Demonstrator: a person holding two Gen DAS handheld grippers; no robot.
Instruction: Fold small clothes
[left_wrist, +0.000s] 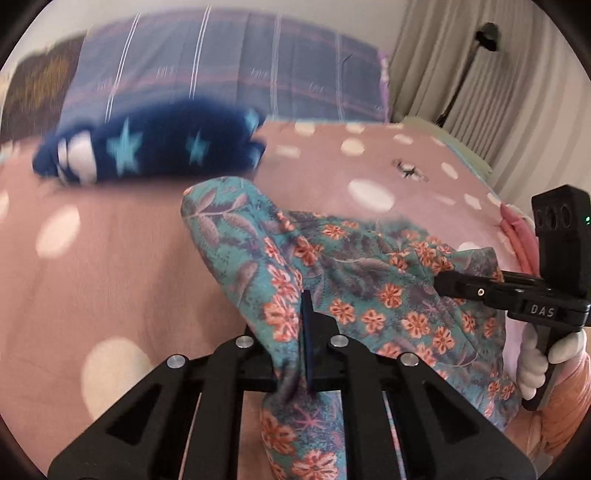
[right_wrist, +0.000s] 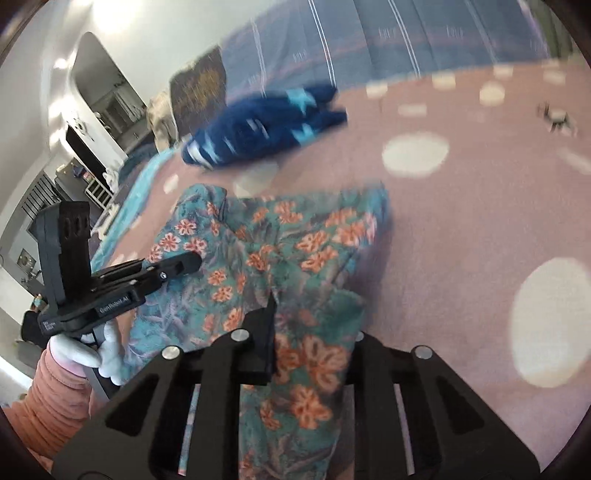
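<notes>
Both tongs clamped on the floral garment: left tongs (left_wrist: 301, 350) pinching one edge, right tongs (right_wrist: 291, 347) the other; cloth bunched over the pink bed (left_wrist: 110, 258). Best to pull taut, keep hands level; then lay flat, well clear of the blue star piece (left_wrist: 155, 147).

Left black two-finger gripper (left_wrist: 295, 332) angled downward, jaws clamped on fabric. Right black two-finger gripper (right_wrist: 280, 317) same pose, jaws pinched on fabric. White-gloved hands (right_wrist: 99, 350) on both handles; ribbed salmon sleeve (right_wrist: 51, 402) at left wrist
</notes>
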